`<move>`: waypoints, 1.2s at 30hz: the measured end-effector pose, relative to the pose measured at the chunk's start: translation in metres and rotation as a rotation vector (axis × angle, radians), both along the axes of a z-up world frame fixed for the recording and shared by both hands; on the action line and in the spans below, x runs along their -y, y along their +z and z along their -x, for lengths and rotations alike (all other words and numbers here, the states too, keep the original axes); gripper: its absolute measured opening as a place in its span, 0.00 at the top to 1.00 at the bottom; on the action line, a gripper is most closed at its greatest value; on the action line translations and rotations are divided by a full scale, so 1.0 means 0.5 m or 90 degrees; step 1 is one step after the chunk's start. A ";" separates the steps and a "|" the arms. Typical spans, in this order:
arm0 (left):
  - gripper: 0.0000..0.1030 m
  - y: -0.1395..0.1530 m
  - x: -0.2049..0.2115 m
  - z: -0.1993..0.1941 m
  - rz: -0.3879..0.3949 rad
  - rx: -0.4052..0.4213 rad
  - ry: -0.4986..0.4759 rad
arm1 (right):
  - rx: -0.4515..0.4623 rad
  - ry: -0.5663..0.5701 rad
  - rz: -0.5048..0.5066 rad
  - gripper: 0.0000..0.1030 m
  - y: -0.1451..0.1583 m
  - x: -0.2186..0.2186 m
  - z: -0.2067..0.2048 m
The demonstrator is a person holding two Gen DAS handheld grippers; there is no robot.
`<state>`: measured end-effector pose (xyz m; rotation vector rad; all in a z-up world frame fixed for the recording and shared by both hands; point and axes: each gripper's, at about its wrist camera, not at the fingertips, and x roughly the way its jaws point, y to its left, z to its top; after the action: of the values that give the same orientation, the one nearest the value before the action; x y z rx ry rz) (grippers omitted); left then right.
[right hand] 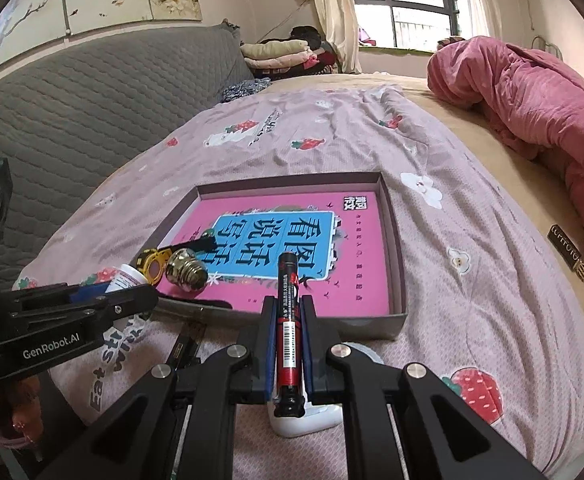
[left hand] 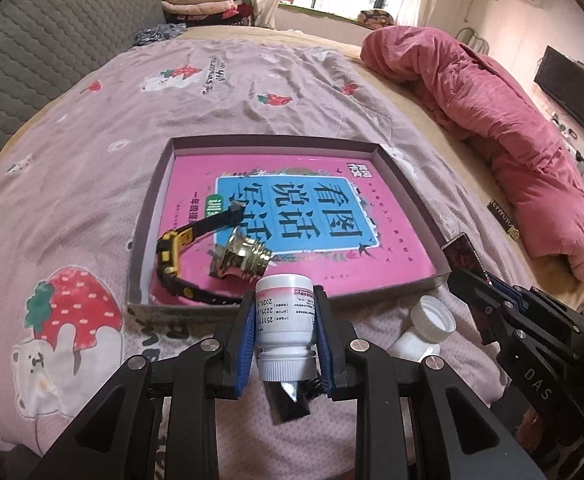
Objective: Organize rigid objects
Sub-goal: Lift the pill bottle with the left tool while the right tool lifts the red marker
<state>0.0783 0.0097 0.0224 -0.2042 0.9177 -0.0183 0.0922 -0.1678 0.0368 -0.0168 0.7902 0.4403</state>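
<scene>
A shallow grey box [left hand: 404, 184] lies on the bed with a pink book [left hand: 332, 240] in it. On the book lie a yellow and black headlamp [left hand: 171, 252] and a gold metal fitting [left hand: 239, 258]. My left gripper [left hand: 283, 304] is shut on a white pill bottle [left hand: 283, 316], held just in front of the box's near edge. My right gripper [right hand: 287, 308] is shut on a red and black marker [right hand: 289, 320], held over the box's near edge [right hand: 372, 326]. The right gripper shows at the right of the left wrist view [left hand: 492, 292].
A second white bottle [left hand: 424, 328] lies on the strawberry-print sheet [left hand: 71, 200] to the right of my left gripper, and a black flat item [left hand: 287, 400] lies under it. A white object [right hand: 312, 416] lies under my right gripper. A pink duvet [left hand: 492, 120] is heaped at the right.
</scene>
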 end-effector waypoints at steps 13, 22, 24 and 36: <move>0.73 0.008 0.028 -0.062 0.014 0.009 -0.013 | 0.018 -0.014 -0.012 0.90 0.019 0.007 -0.026; 0.73 0.011 0.040 -0.097 0.017 0.012 -0.010 | 0.026 -0.023 -0.012 0.90 0.025 0.007 -0.051; 0.73 0.013 0.042 -0.105 0.018 0.013 -0.009 | 0.026 -0.023 -0.011 0.90 0.025 0.006 -0.057; 0.73 0.005 0.052 -0.145 0.019 0.006 -0.007 | 0.037 -0.033 -0.005 0.90 0.022 0.012 -0.075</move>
<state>0.1507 -0.0165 0.0250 -0.2262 0.9104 -0.0435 0.1299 -0.1737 0.0478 -0.0007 0.7304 0.3918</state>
